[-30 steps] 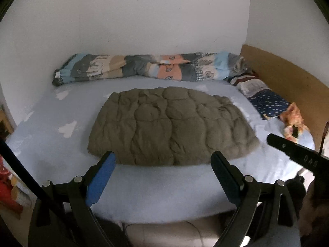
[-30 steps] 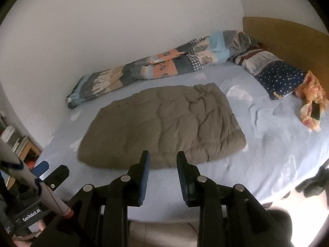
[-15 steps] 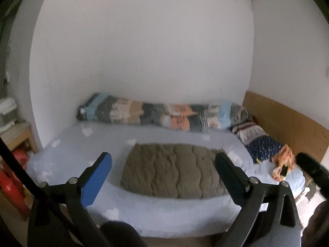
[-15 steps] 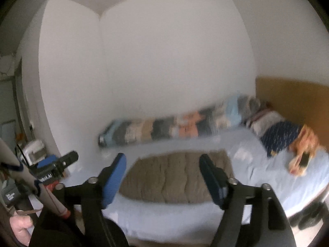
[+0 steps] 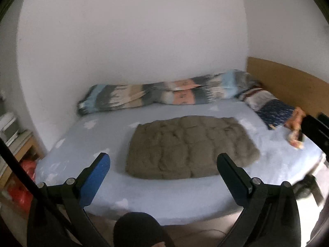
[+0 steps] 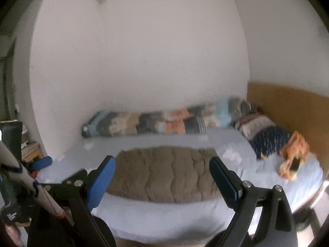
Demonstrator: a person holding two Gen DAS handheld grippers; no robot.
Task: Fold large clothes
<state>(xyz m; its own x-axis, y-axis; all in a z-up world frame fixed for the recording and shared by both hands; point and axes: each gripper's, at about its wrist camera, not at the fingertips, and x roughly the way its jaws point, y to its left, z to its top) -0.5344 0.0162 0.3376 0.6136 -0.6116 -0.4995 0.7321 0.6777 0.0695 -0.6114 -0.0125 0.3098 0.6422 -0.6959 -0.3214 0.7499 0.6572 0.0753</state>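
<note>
Premises: domestic bedroom. Evidence: bed (image 5: 156, 197) with pale blue sheet, wooden headboard (image 5: 287, 82), rolled patterned duvet (image 5: 164, 94) against white wall, pillows (image 5: 267, 105), bedside shelf (image 5: 18, 146).

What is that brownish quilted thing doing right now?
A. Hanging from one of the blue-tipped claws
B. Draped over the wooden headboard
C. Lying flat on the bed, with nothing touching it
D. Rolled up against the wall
C. The quilted olive garment lies spread flat on the light blue bed sheet, while the left gripper and right gripper both hang open and empty, short of it.
</note>
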